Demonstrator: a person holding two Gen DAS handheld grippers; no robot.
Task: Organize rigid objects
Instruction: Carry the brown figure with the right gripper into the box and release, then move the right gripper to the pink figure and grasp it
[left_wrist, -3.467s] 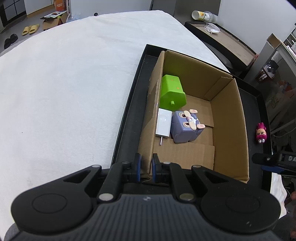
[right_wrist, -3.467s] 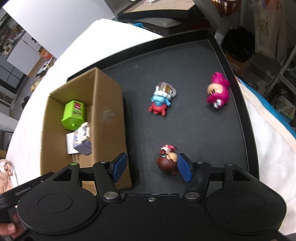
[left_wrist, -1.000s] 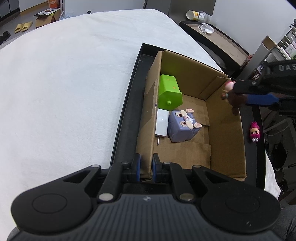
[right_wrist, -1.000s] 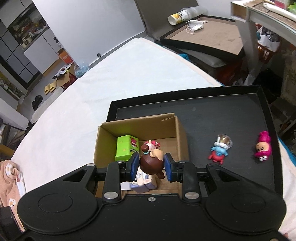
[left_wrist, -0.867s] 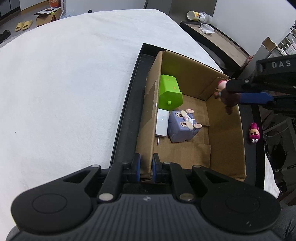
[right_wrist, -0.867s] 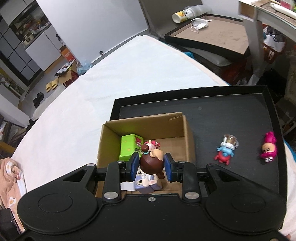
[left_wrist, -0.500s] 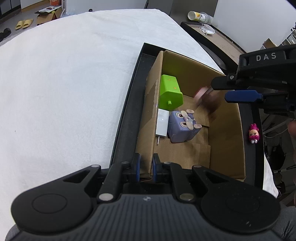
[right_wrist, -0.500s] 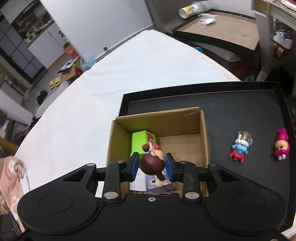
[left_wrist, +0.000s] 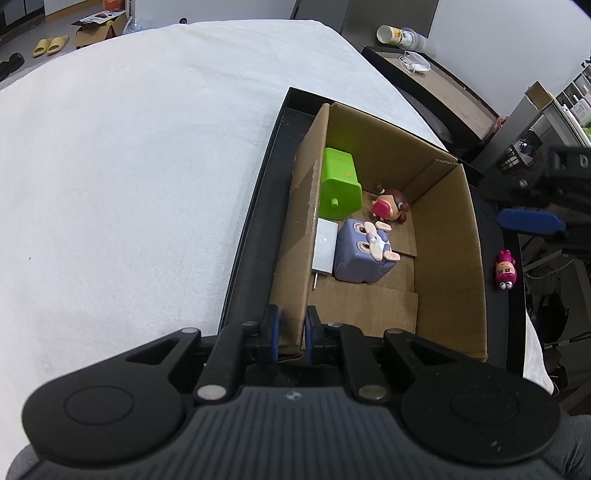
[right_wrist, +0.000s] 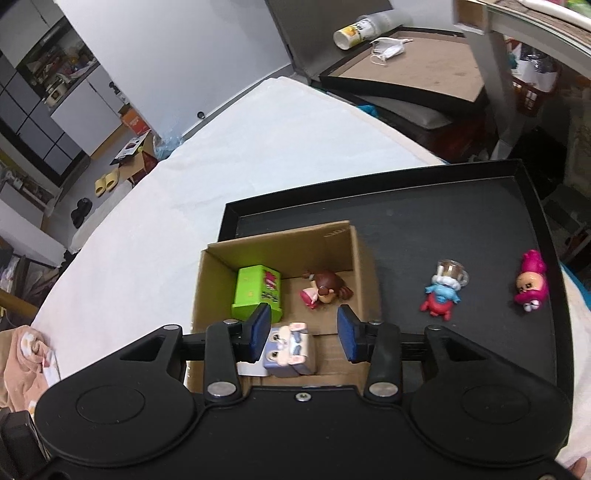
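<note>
My left gripper (left_wrist: 290, 332) is shut on the near left wall of the cardboard box (left_wrist: 447, 240). In the box lie a green block (left_wrist: 340, 184), a purple bunny cube (left_wrist: 364, 254), a white adapter (left_wrist: 325, 245) and a brown-haired figure (left_wrist: 389, 206). My right gripper (right_wrist: 303, 330) hovers above the box (right_wrist: 280, 240) with its jaws opening and nothing between them. The brown-haired figure (right_wrist: 325, 291) lies on its side on the box floor beside the green block (right_wrist: 258, 291). One blue pad (left_wrist: 528, 223) of the right gripper shows at the right edge of the left wrist view.
The box stands in a black tray (right_wrist: 443, 206) on a white cloth-covered table (left_wrist: 129, 166). On the tray floor to the right of the box lie a blue-and-red figure (right_wrist: 443, 291) and a pink figure (right_wrist: 530, 282). A low table with a cup stands behind.
The right gripper opened and let go of the brown-haired figure, which now lies in the box. That gripper drew back to the right. The left gripper kept its grip on the box wall.
</note>
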